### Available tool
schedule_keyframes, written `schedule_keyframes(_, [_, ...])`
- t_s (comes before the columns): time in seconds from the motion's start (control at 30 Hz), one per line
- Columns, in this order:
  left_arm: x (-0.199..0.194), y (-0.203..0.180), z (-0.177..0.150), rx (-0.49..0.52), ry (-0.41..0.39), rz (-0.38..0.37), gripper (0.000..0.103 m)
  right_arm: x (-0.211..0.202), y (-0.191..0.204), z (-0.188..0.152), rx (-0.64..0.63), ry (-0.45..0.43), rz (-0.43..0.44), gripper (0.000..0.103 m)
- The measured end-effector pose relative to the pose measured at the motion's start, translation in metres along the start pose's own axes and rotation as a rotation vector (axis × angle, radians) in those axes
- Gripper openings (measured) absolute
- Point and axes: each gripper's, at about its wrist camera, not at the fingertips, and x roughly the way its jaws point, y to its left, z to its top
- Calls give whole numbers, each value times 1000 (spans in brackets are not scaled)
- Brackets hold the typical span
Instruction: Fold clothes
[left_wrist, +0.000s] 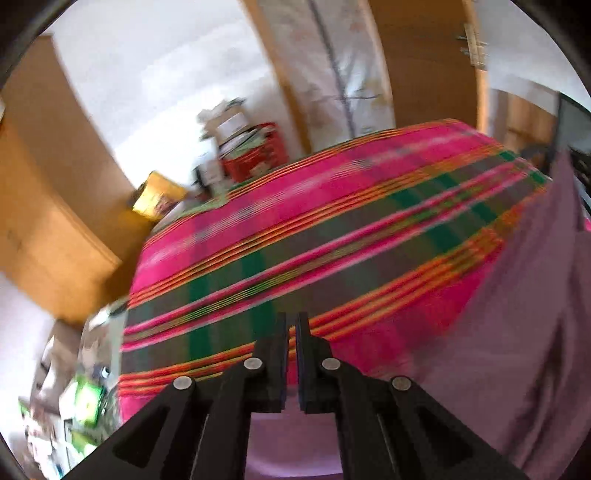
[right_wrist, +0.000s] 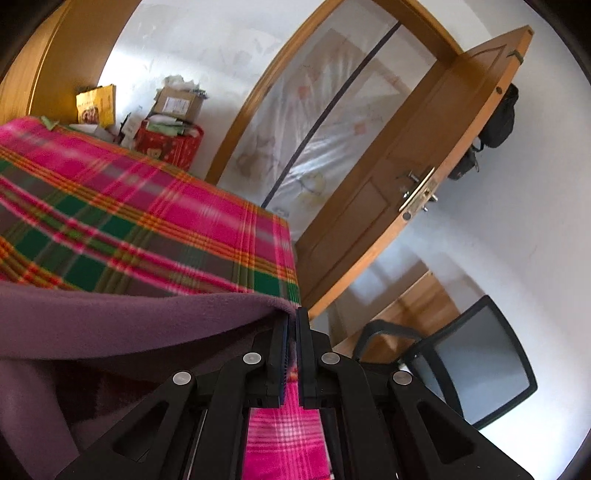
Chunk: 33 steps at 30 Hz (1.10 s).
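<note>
Right gripper (right_wrist: 291, 332) clamped on purple garment (right_wrist: 110, 325) edge trailing leftward over plaid blanket (right_wrist: 147, 221); left gripper (left_wrist: 291, 332) closed, apparently empty.

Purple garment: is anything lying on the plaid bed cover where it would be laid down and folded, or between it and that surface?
Nothing visible does. The right gripper is shut on the edge of the purple garment, which hangs just over the plaid bed cover. The stretch of cover beyond it is bare in both views; boxes stand only past its far edge.
</note>
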Motion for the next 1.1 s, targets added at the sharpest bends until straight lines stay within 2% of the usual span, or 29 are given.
schedule_keyframes(0.13, [8,52,-3,-110,70,-17,7,4,3,-5,-7,19,2,3])
schedule_keyframes(0.27, [16,95,-9,-207,135,-21,21,4,7,-6,-10,21,1,3])
schedule_keyframes(0.33, [20,109,-15,-239,164,13,21,4,8,-7,-11,21,2,3])
schedule_keyframes(0.4, [24,120,-20,-277,193,-1,22,5,9,-7,-15,24,0,3])
schedule_keyframes(0.53, [30,124,-29,-331,237,-80,25,8,12,-9,-11,45,0,3])
schedule_keyframes(0.67, [28,114,-30,-309,227,-148,25,8,15,-9,-20,51,-4,3])
schedule_keyframes(0.8, [39,105,-29,-287,277,-107,25,8,17,-8,-25,54,-8,3])
schedule_keyframes(0.9, [44,106,-31,-311,285,-124,25,9,16,-9,-25,54,-9,3])
schedule_keyframes(1.03, [49,106,-33,-293,299,-102,25,11,18,-10,-36,61,-14,3])
schedule_keyframes(1.1, [51,112,-35,-326,298,-106,25,11,18,-11,-34,64,-13,3])
